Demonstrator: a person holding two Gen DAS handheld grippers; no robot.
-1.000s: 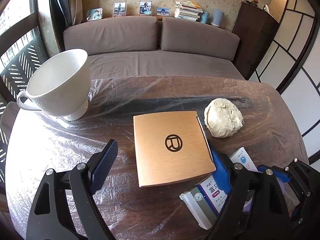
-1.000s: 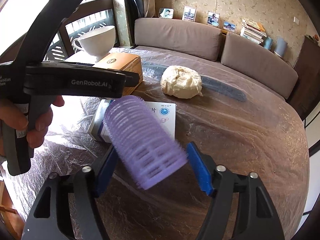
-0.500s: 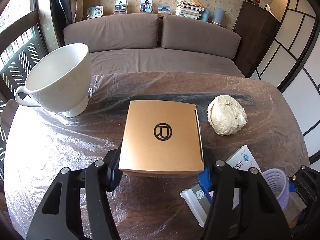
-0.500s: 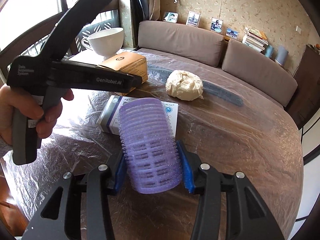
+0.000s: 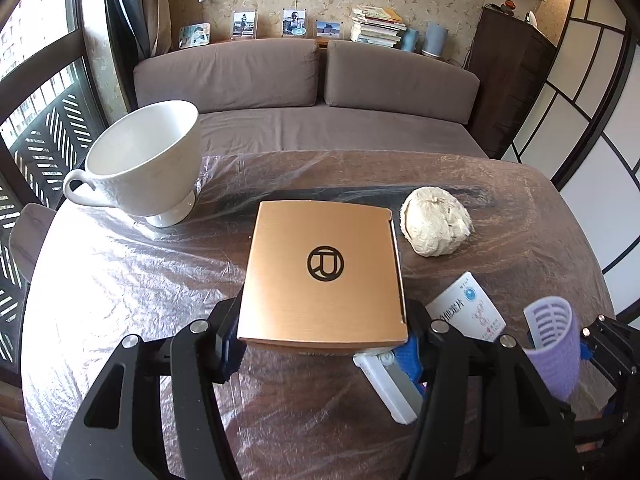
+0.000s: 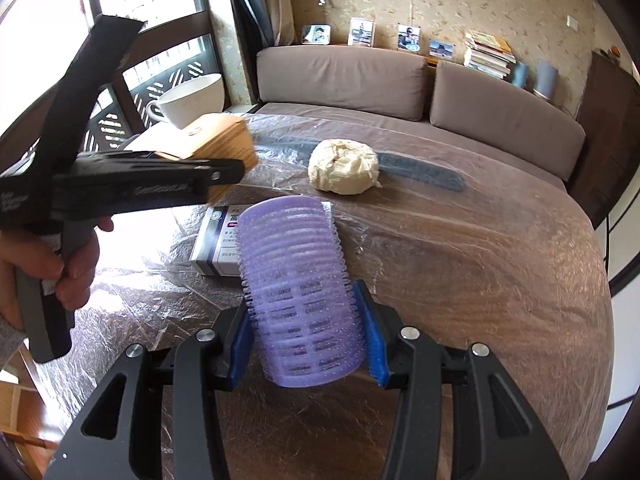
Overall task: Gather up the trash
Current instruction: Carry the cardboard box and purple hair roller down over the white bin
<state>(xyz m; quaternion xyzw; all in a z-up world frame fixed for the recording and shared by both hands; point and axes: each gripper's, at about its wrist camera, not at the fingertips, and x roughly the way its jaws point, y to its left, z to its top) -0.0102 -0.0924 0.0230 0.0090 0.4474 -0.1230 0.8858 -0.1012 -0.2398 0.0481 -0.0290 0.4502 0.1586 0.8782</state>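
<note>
My left gripper (image 5: 320, 344) is shut on a tan box with a round black logo (image 5: 324, 272) and holds it lifted above the table; the box also shows in the right wrist view (image 6: 218, 140). My right gripper (image 6: 306, 344) is shut on a purple hair roller (image 6: 298, 288), also seen at the right edge of the left wrist view (image 5: 554, 352). A crumpled cream paper ball (image 5: 436, 222) lies on the plastic-covered table (image 5: 120, 280), also in the right wrist view (image 6: 344, 171). A white and blue medicine box (image 6: 218, 242) lies below the roller.
A large white cup (image 5: 148, 168) stands at the table's far left. A dark flat strip (image 6: 420, 170) lies under the plastic behind the paper ball. A brown sofa (image 5: 304, 92) runs behind the table. A dark cabinet (image 5: 512, 92) stands at the right.
My left gripper closed on the tan box and lifted it off the table. My right gripper closed on the purple roller and turned it upright in its grip.
</note>
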